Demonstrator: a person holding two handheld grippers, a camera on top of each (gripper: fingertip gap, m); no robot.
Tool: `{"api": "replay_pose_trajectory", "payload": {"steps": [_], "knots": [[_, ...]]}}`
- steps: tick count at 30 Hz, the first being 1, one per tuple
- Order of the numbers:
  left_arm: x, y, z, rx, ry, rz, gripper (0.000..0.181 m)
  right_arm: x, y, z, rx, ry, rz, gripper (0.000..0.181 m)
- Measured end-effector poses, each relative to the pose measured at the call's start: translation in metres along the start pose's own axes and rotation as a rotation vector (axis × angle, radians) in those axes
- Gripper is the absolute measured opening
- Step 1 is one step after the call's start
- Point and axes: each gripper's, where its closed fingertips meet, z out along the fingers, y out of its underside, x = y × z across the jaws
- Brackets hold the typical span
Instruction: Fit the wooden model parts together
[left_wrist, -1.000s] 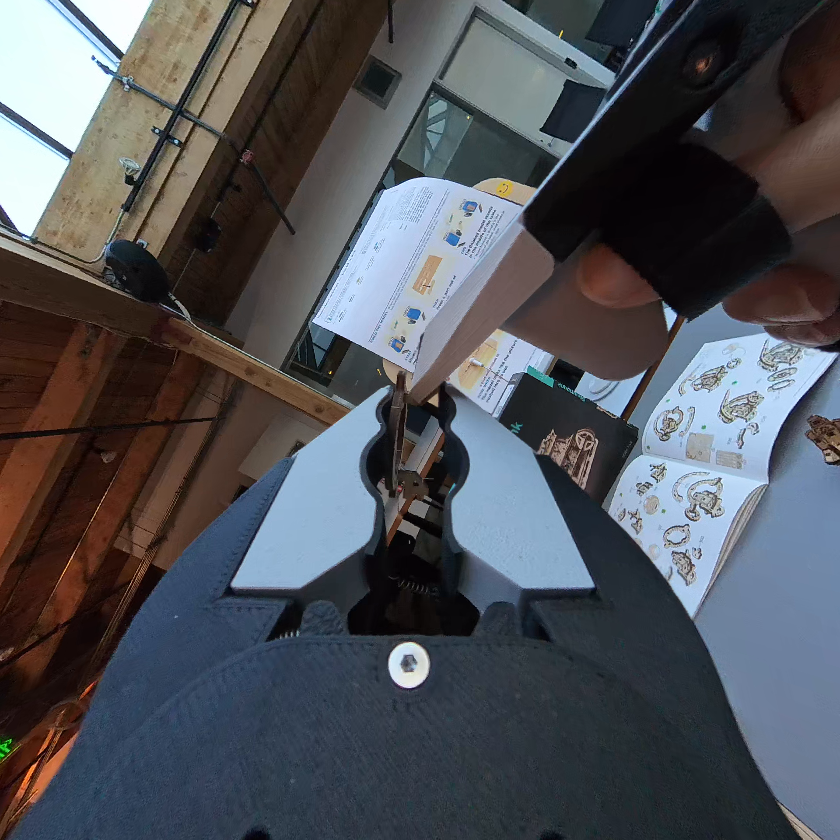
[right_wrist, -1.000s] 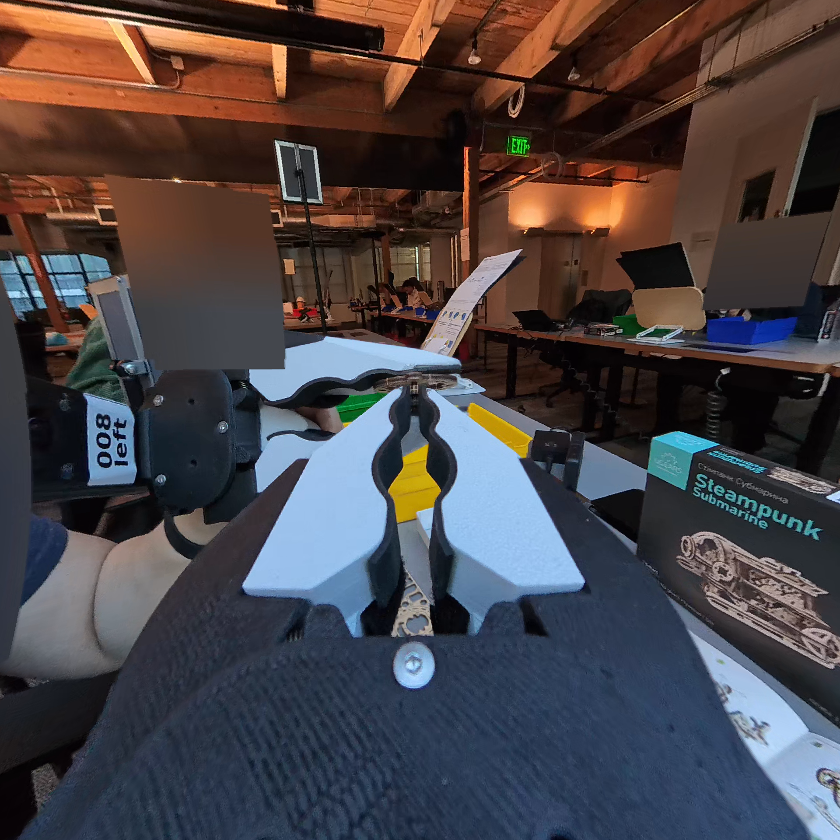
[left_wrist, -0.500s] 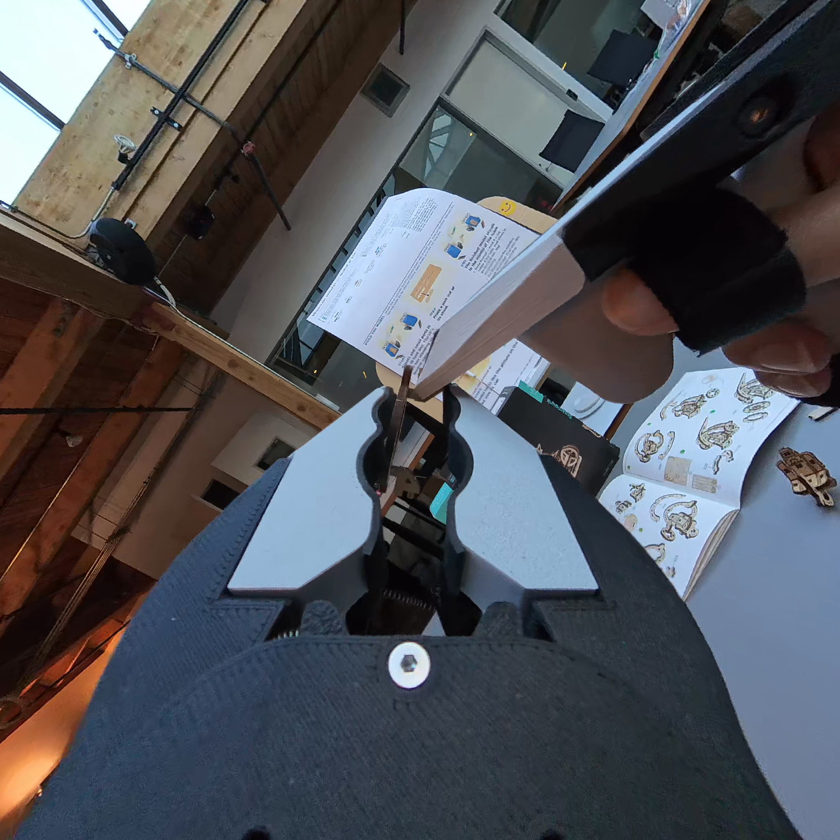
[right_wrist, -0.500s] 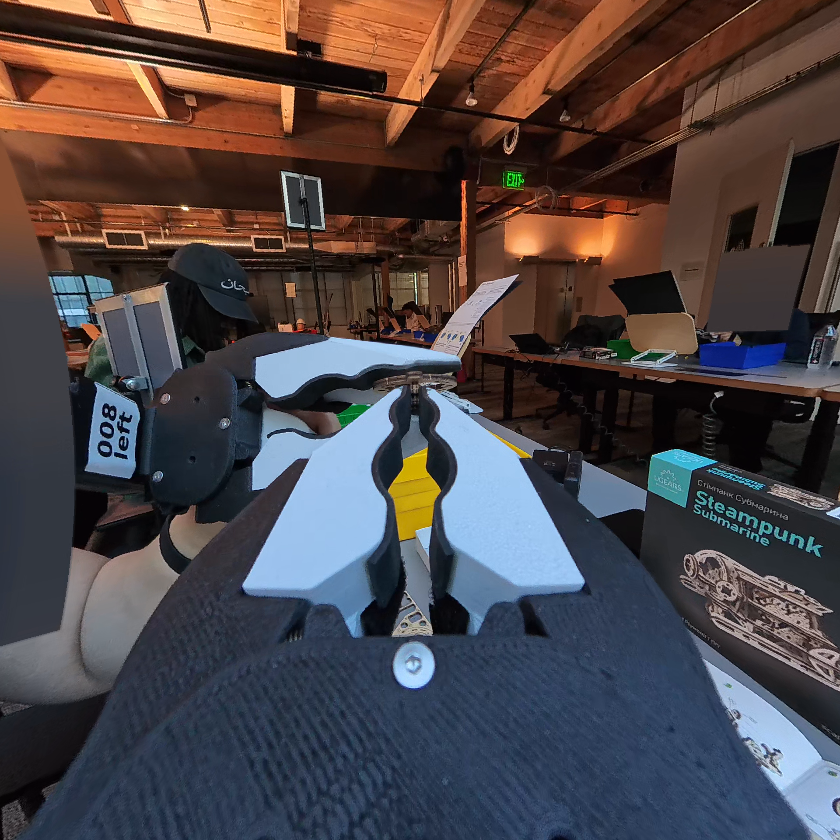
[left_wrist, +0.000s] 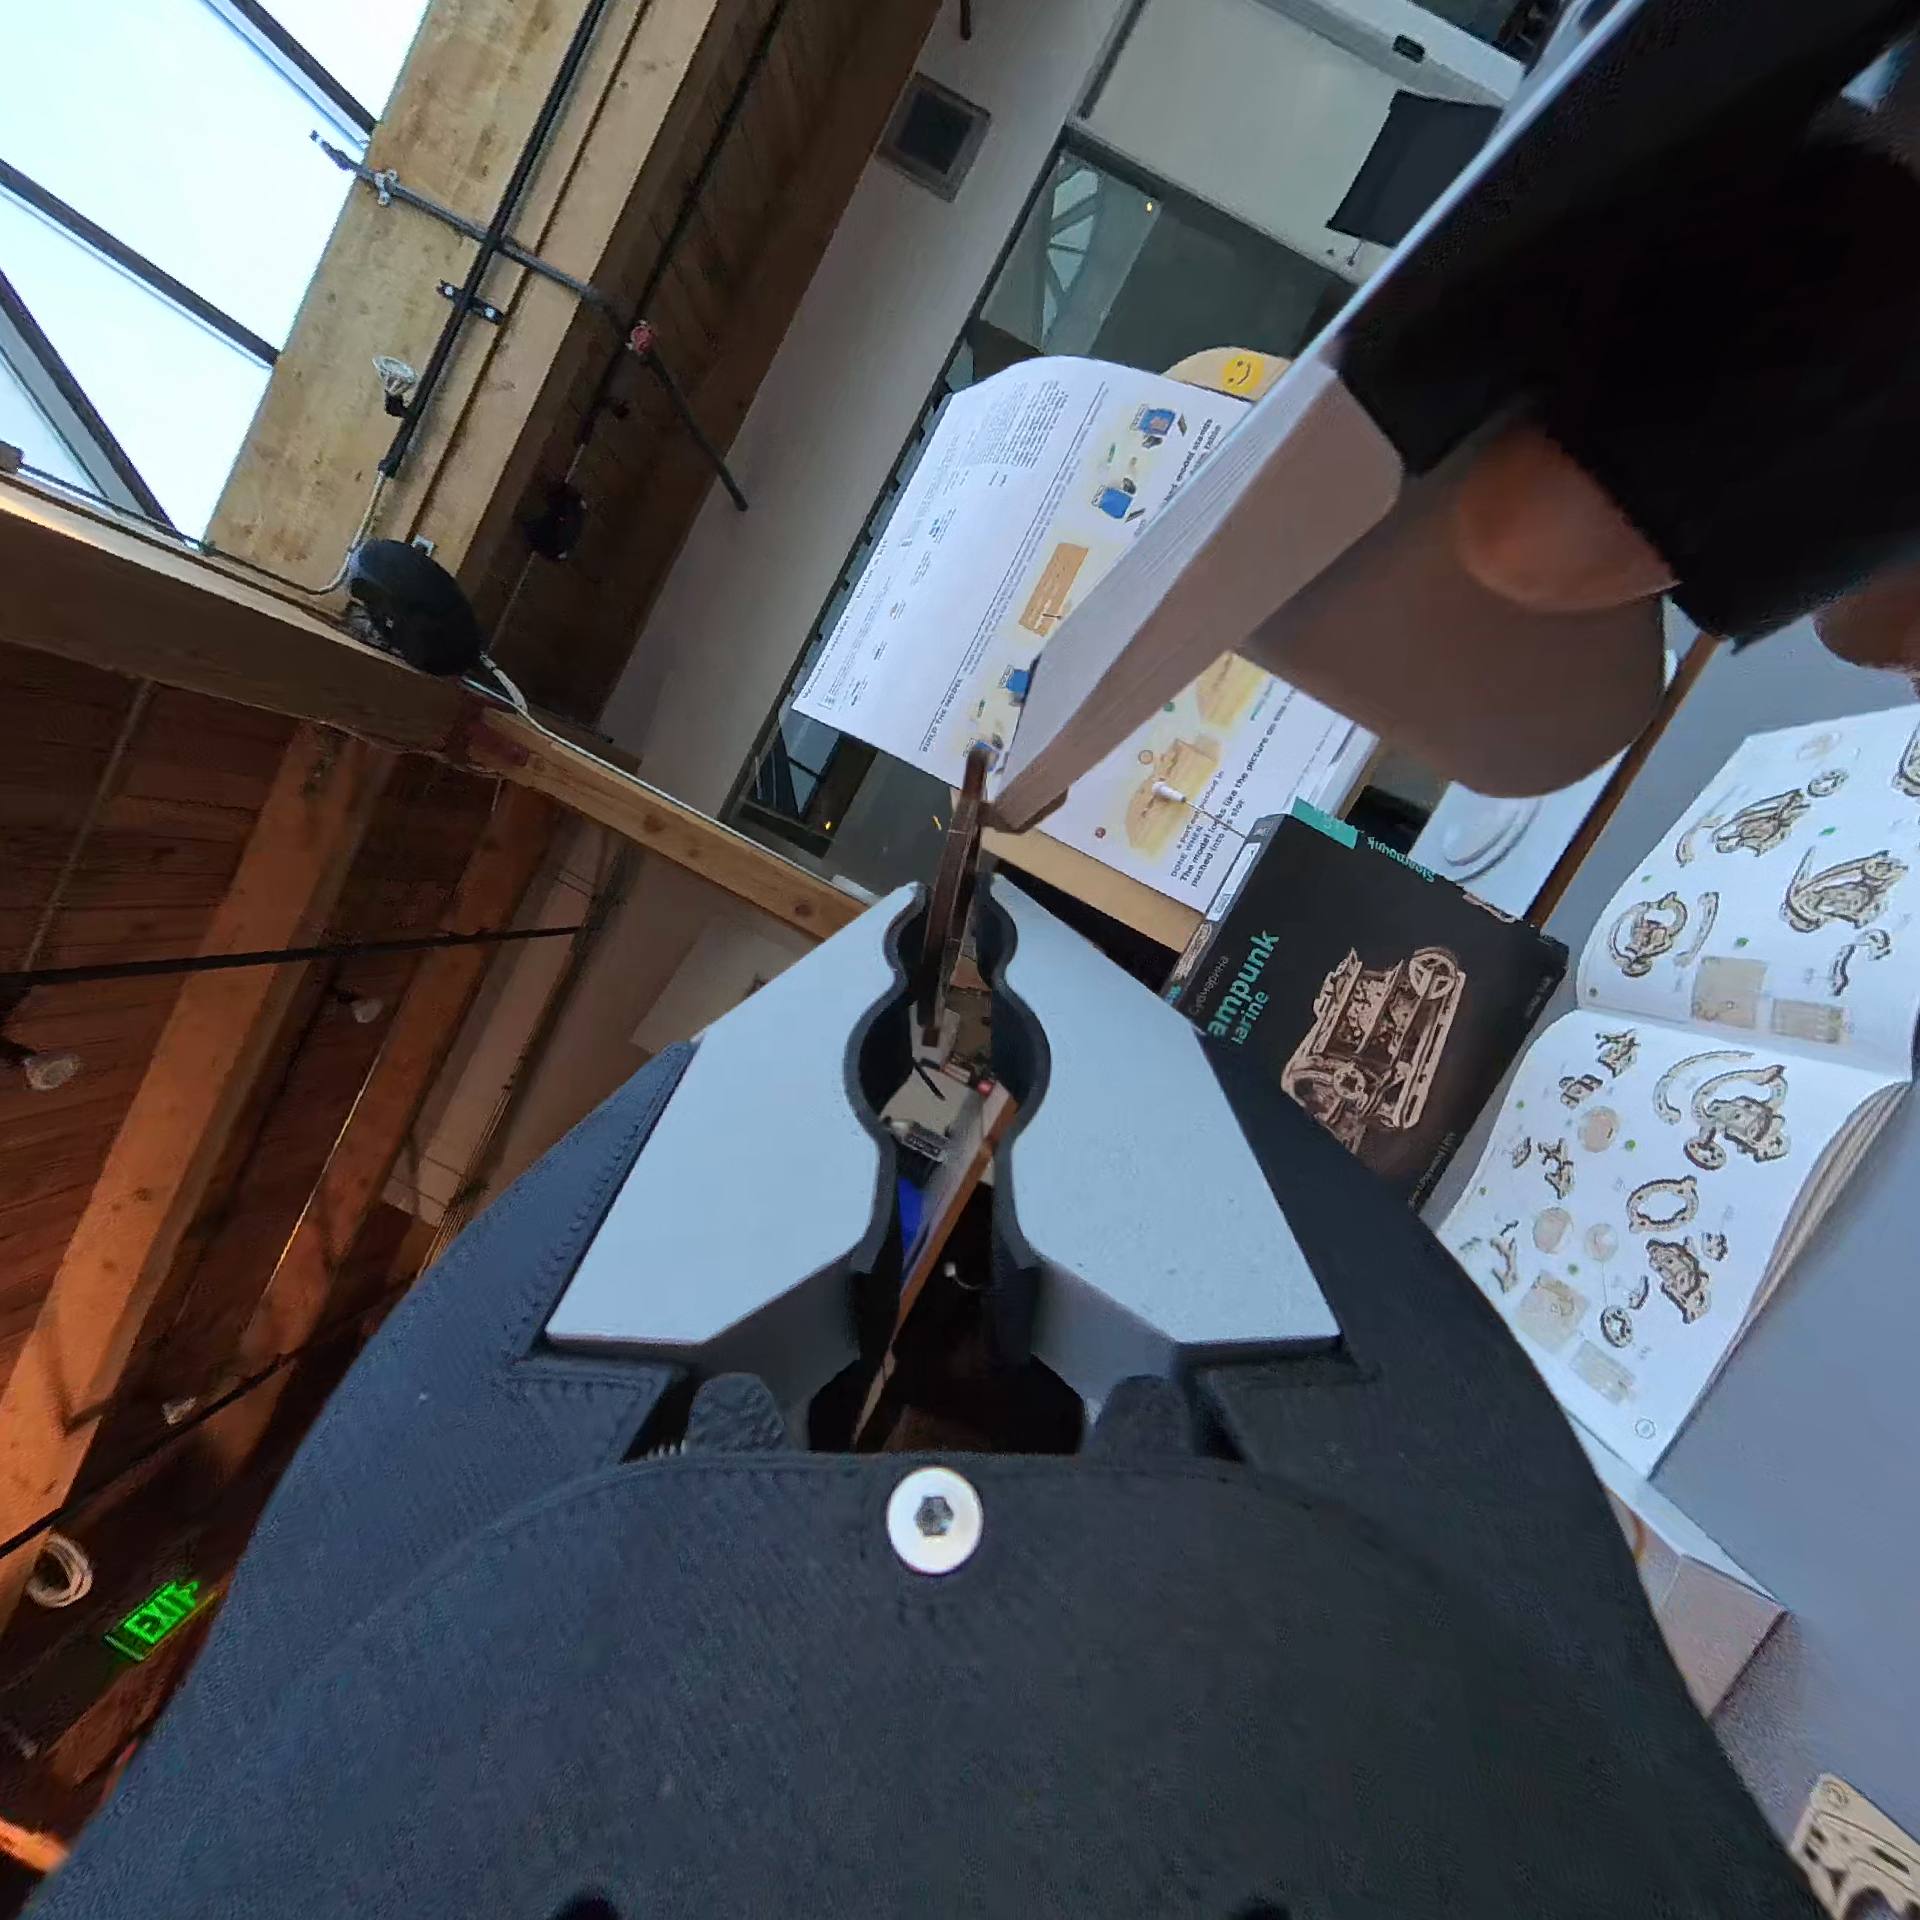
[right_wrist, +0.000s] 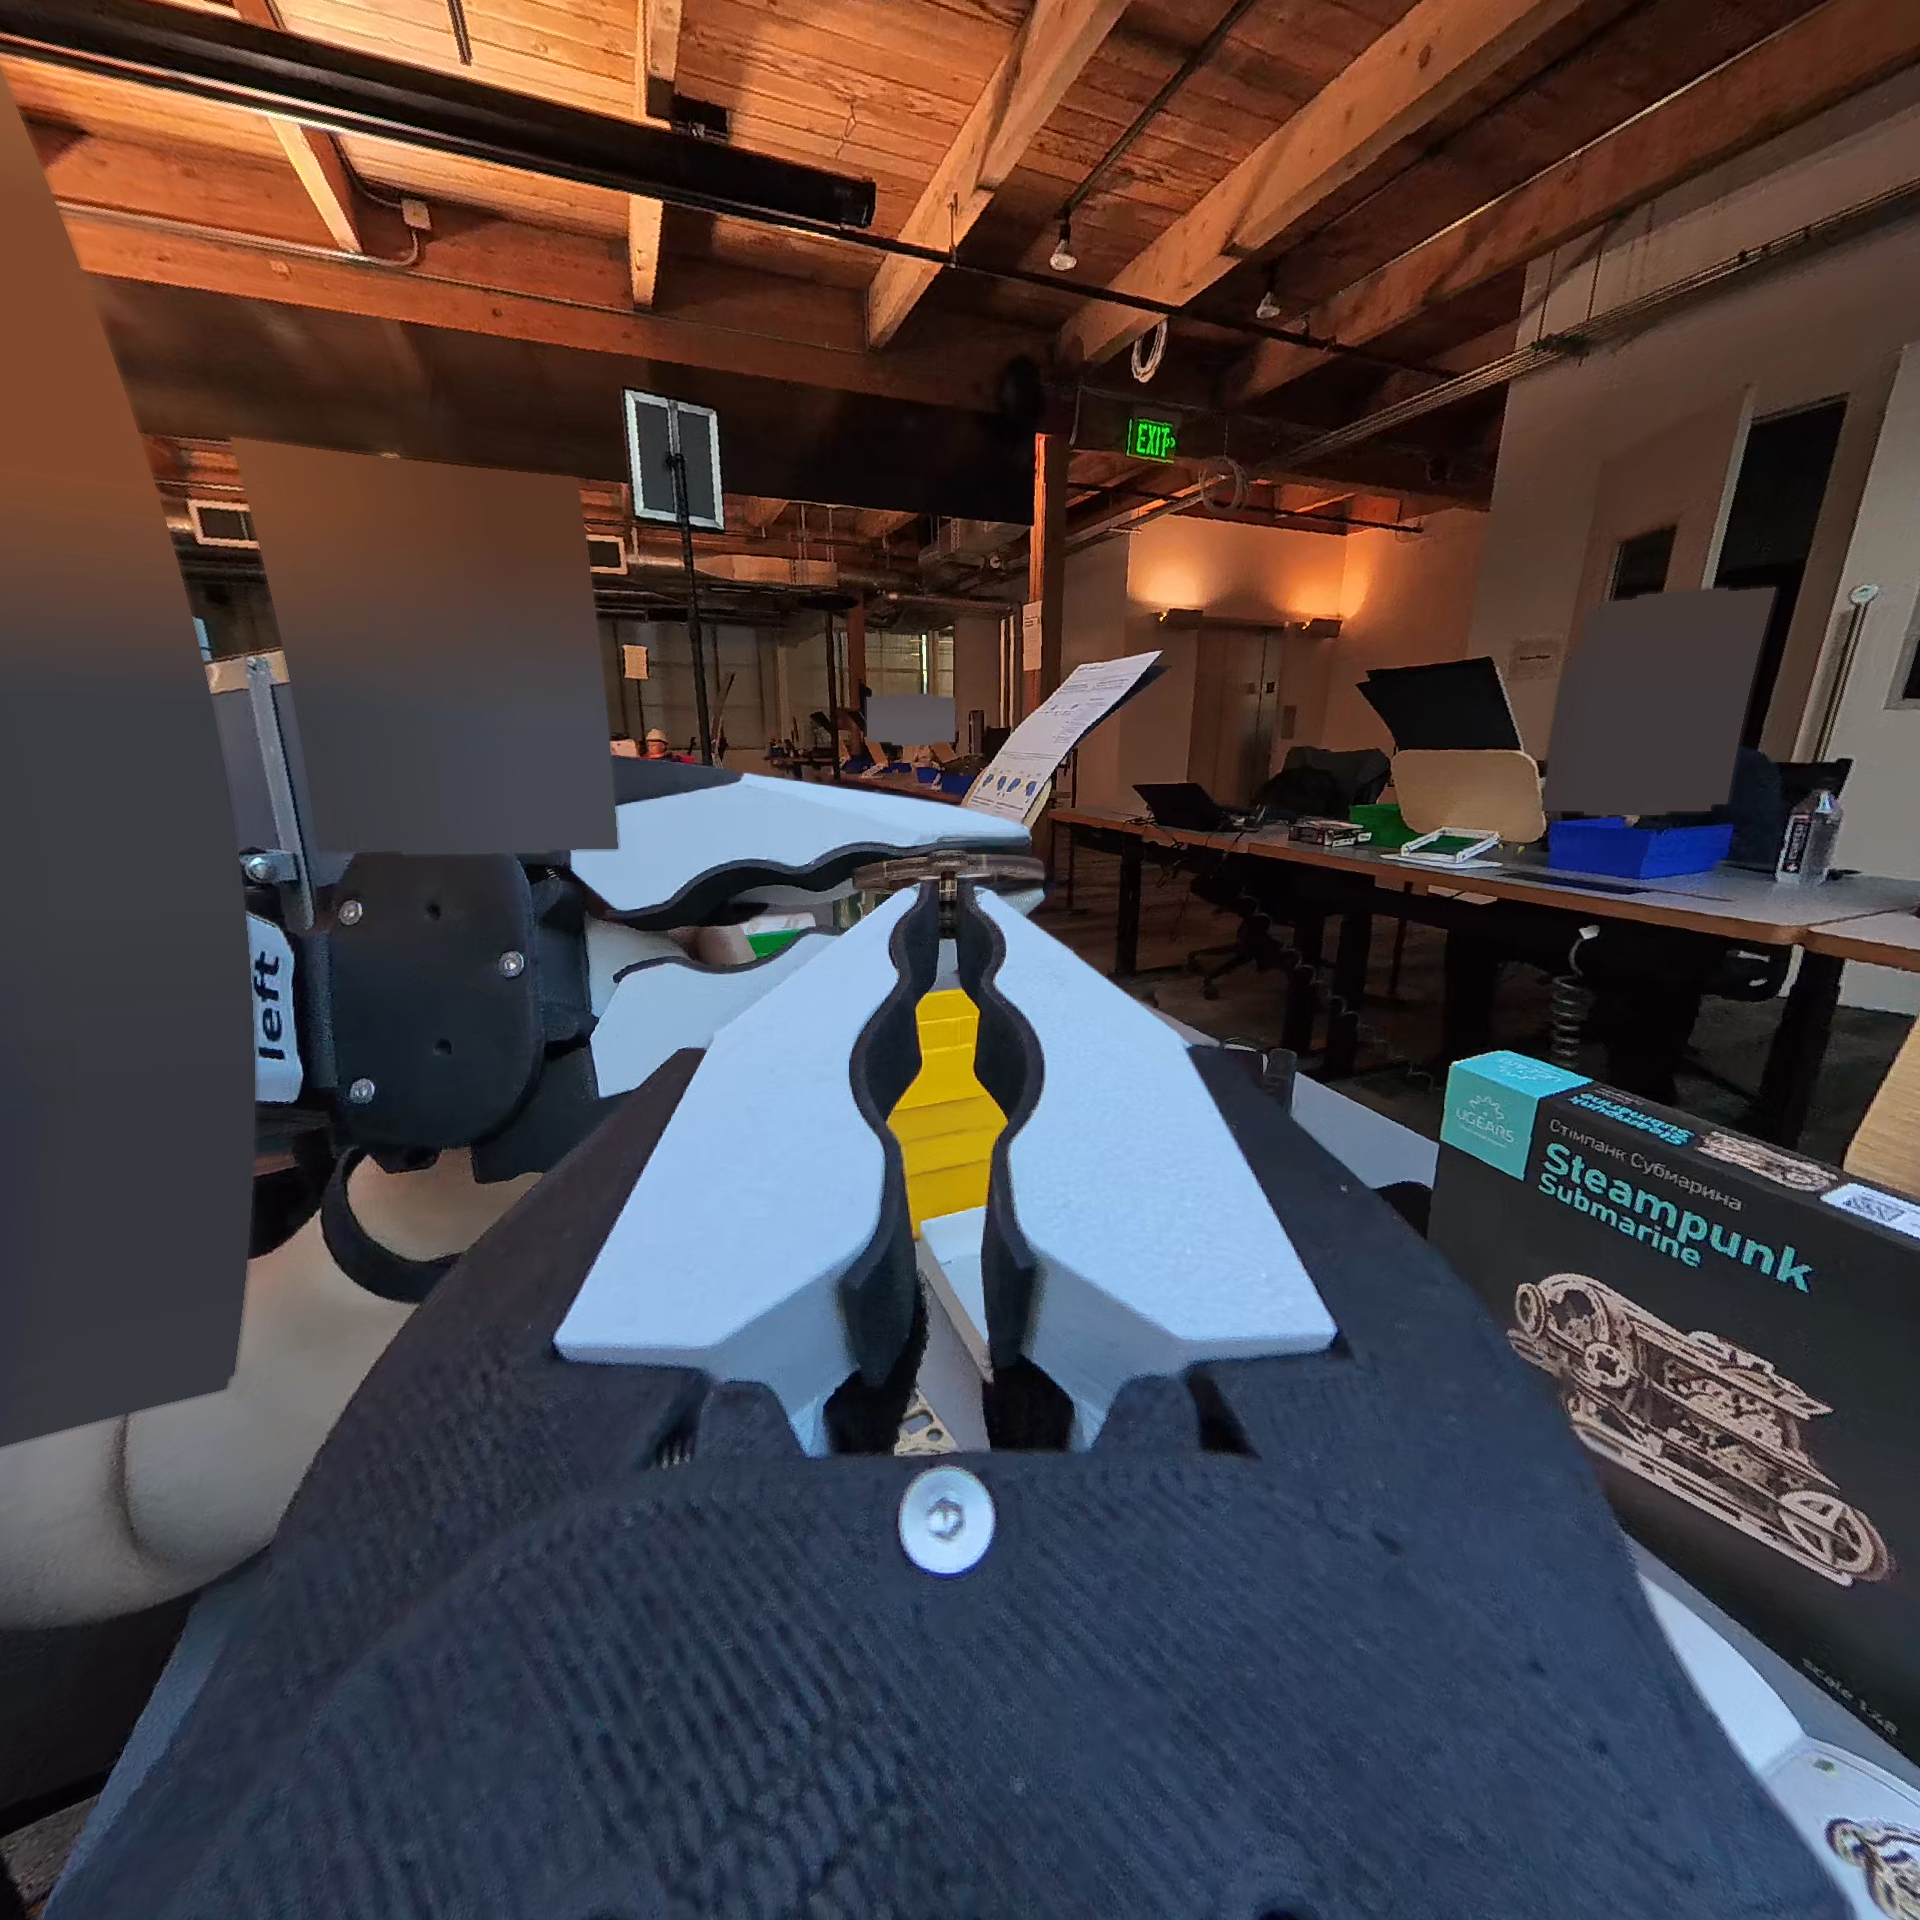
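My left gripper (left_wrist: 954, 904) is closed narrow on a thin wooden disc (left_wrist: 958, 862), pinched edge-on at my fingertips so it stands up past them. My right gripper (right_wrist: 945, 902) is closed to a sliver on a small wooden peg (right_wrist: 947, 889) at its very tips, and that peg meets the flat underside of the disc (right_wrist: 948, 868), which lies level across the top of my right fingertips. In the left view the right gripper (left_wrist: 1013, 816) comes in from the upper right, its tip touching the rim of the disc.

The disc is dark, slim and round, with cut-out work I cannot make out. The peg is too small to tell more.

Right of my left jaws lie a dark box (left_wrist: 1371, 1029) and an open booklet (left_wrist: 1683, 1122); behind my right jaws sits a yellow bin (right_wrist: 943, 1122), and the box (right_wrist: 1683, 1340) stands to their right.

Compared with a second ago, both grips remain closed on the same parts, still meeting at the tips; the left view has tilted so more of the box shows.
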Motion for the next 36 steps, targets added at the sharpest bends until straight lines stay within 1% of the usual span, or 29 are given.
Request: {"api": "replay_pose_trajectory", "payload": {"steps": [5,6,8,12,14,16,18,21,23,25,27,29,31,34,36], "knots": [[0.012,-0.008,-0.002,0.031,0.093,-0.033,0.025,0.005,0.006,0.001,-0.032,0.017,0.007,0.001],[0.011,-0.008,-0.002,0.030,0.082,-0.023,0.018,0.004,0.005,0.001,-0.027,0.012,0.018,0.001],[0.011,-0.009,-0.002,0.035,0.079,-0.039,0.015,0.005,0.004,0.000,-0.012,0.015,0.042,0.001],[0.012,-0.012,-0.001,0.035,0.074,-0.067,0.025,0.002,0.002,0.000,0.043,-0.007,0.132,0.001],[0.012,-0.010,0.000,0.024,0.058,-0.046,0.023,0.002,0.005,0.001,0.055,-0.016,0.190,0.001],[0.013,-0.009,0.001,0.021,0.052,-0.024,0.021,0.003,0.006,0.002,0.056,-0.019,0.194,0.001],[0.016,-0.006,0.002,0.013,0.062,0.016,0.018,0.004,0.009,0.003,0.020,-0.013,0.171,0.001],[0.019,-0.002,0.001,0.020,0.093,0.058,0.016,0.005,0.014,0.004,-0.044,-0.046,0.163,0.001],[0.019,-0.001,0.000,0.028,0.098,0.091,0.015,0.004,0.015,0.005,-0.060,-0.070,0.185,0.001],[0.016,0.003,-0.001,0.008,0.092,0.128,0.012,0.006,0.015,0.004,-0.061,-0.065,0.191,0.001],[0.014,0.007,-0.003,-0.004,0.110,0.127,0.007,0.008,0.014,0.003,-0.064,-0.068,0.210,0.001],[0.012,0.009,-0.005,-0.004,0.126,0.104,0.006,0.010,0.012,0.002,-0.053,-0.085,0.270,0.001],[0.011,0.010,-0.006,-0.007,0.135,0.096,0.000,0.010,0.016,0.003,-0.080,-0.118,0.341,0.001],[0.015,0.016,-0.006,-0.025,0.172,0.093,0.000,0.010,0.022,0.004,-0.120,-0.179,0.400,0.001],[0.020,0.016,-0.007,-0.020,0.215,0.070,0.000,0.009,0.025,0.003,-0.158,-0.222,0.386,0.009]]}}
